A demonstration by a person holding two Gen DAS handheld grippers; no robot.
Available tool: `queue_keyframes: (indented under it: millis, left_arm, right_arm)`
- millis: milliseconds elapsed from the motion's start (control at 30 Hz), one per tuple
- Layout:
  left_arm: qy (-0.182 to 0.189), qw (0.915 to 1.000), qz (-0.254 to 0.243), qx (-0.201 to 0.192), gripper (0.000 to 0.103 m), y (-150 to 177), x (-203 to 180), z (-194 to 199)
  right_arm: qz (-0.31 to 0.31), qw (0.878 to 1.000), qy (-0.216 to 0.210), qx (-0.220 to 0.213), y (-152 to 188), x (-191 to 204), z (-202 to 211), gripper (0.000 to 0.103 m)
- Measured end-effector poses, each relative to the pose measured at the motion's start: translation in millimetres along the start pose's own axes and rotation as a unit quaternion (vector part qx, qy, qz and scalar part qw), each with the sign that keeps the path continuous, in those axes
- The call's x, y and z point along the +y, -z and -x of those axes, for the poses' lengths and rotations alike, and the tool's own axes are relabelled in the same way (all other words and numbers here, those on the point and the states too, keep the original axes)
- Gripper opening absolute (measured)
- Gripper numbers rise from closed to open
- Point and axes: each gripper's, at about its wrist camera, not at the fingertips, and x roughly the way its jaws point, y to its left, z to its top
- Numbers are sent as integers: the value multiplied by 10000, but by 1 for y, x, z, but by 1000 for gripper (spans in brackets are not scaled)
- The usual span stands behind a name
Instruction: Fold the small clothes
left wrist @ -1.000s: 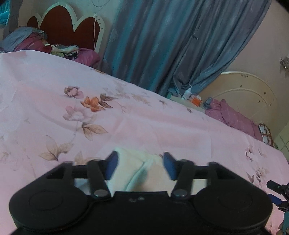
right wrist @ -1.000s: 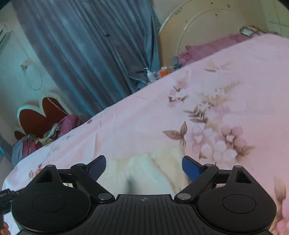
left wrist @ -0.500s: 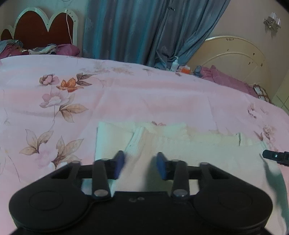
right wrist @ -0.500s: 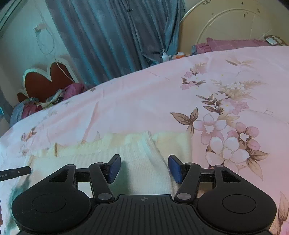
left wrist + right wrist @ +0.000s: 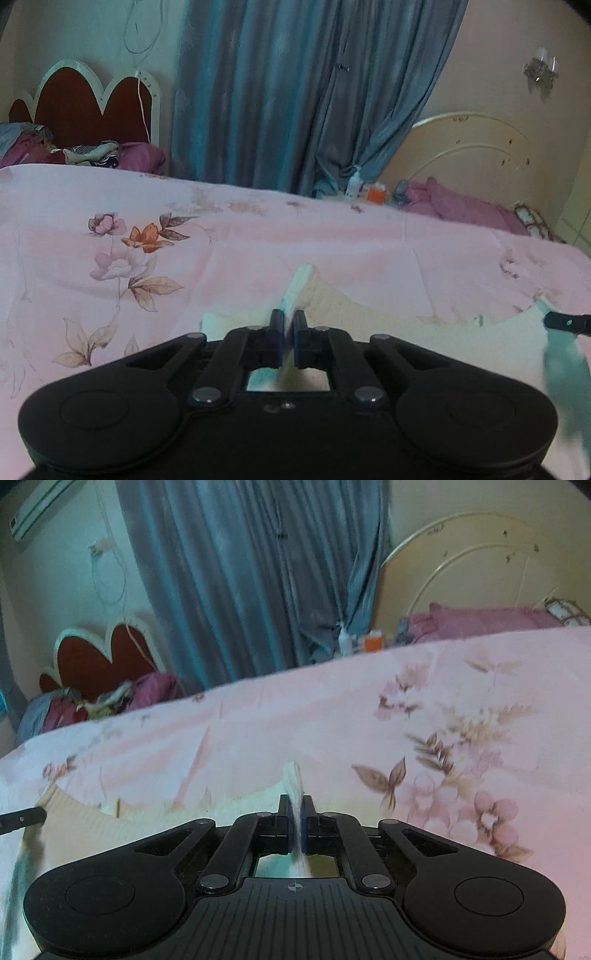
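A cream knitted garment (image 5: pixel 343 306) lies on the pink floral bedsheet (image 5: pixel 147 229). My left gripper (image 5: pixel 288 325) is shut on a pinched-up edge of it, which stands up between the fingers. In the right wrist view my right gripper (image 5: pixel 295 810) is shut on another pinched edge of the same garment (image 5: pixel 236 805). The cloth sags between the two grips. The tip of the right gripper shows at the right edge of the left view (image 5: pixel 565 323); the left gripper's tip shows at the left edge of the right view (image 5: pixel 22 818).
A blue curtain (image 5: pixel 295 92) hangs behind the bed. A red headboard (image 5: pixel 92 107) with piled clothes (image 5: pixel 88 155) stands far left. A cream headboard (image 5: pixel 469 147) and purple bedding (image 5: pixel 461 206) are far right, with bottles (image 5: pixel 354 184) on a stand.
Both grippers closed from open onto the garment's edges and lifted them, so the cloth now stands pinched between the fingers. Both views tilted up.
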Motion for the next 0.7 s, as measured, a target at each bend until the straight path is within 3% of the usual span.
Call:
queue_keyframes:
  millis: [133, 200, 333, 367, 433, 500, 700]
  left_arm:
    - [-311, 9994, 67, 121, 4, 9, 4, -15]
    - [-450, 9985, -136, 262, 3, 17, 2, -22]
    - [-612, 9969, -386, 321, 9, 23, -3, -21]
    - [-640, 9967, -387, 324, 13, 23, -3, -20]
    - [-648, 9971, -244, 331, 21, 21, 1, -16]
    - [-606, 9977, -52, 307, 28, 19, 5, -9]
    - [-420, 9990, 81, 139, 40, 18, 3, 21]
  right_arm:
    - [-178, 9995, 207, 163, 6, -8, -17, 3]
    - [-184, 9985, 243, 459, 13, -11, -29, 3]
    - [-169, 9986, 315, 380, 16, -15, -24, 5]
    - [-217, 9986, 334, 353, 14, -16, -22, 8]
    - [-265, 9988, 361, 180, 11, -16, -12, 43]
    - [-195, 9993, 319, -9, 9, -10, -1, 58]
    - [61, 10000, -57, 45, 10, 20, 15, 58]
